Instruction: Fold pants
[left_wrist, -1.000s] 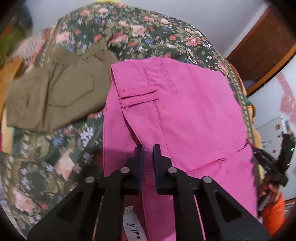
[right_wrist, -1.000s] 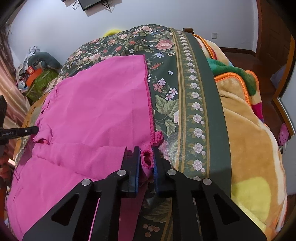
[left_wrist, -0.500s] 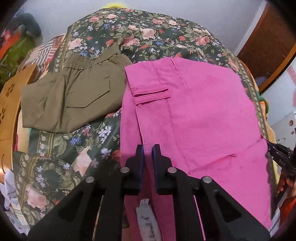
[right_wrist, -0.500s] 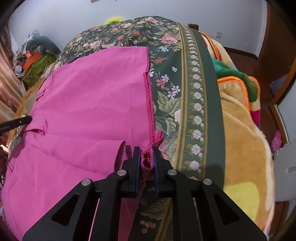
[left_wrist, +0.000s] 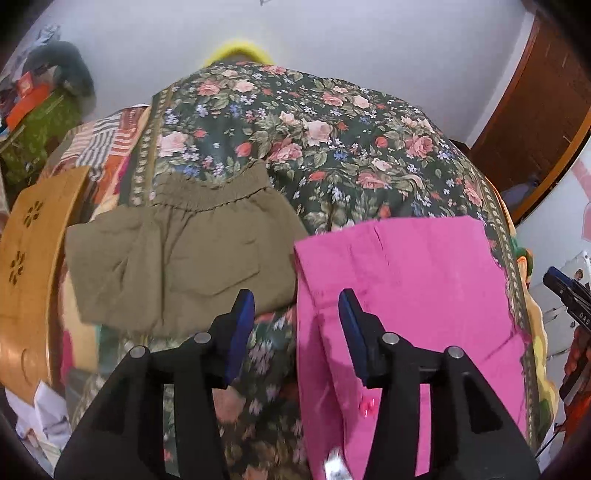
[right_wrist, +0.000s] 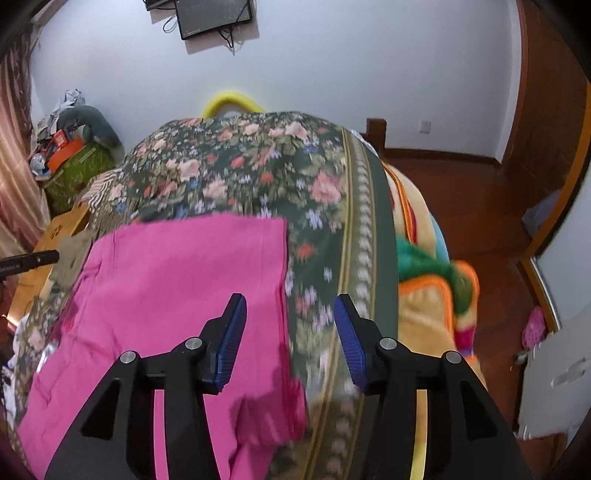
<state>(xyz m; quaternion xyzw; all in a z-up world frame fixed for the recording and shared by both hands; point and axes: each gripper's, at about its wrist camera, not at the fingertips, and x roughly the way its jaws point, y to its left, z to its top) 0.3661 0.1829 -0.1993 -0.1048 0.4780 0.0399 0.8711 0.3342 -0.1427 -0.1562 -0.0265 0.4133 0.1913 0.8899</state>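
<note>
Two pairs of pants lie on the bed: one bright pink cotton pair (left_wrist: 406, 280), folded flat, and one olive-green pair with a gathered elastic waistband (left_wrist: 177, 251), also folded. One dark floral bedspread (left_wrist: 332, 140) lies under both. One orange-edged plush blanket (right_wrist: 424, 302) (multicoloured, at the bed's side) shows. One wall-mounted black screen (right_wrist: 214, 16).

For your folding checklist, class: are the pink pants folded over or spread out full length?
Folded over: the pink pants lie as a short flat panel on the floral bedspread, one layer's edge crossing another.
</note>
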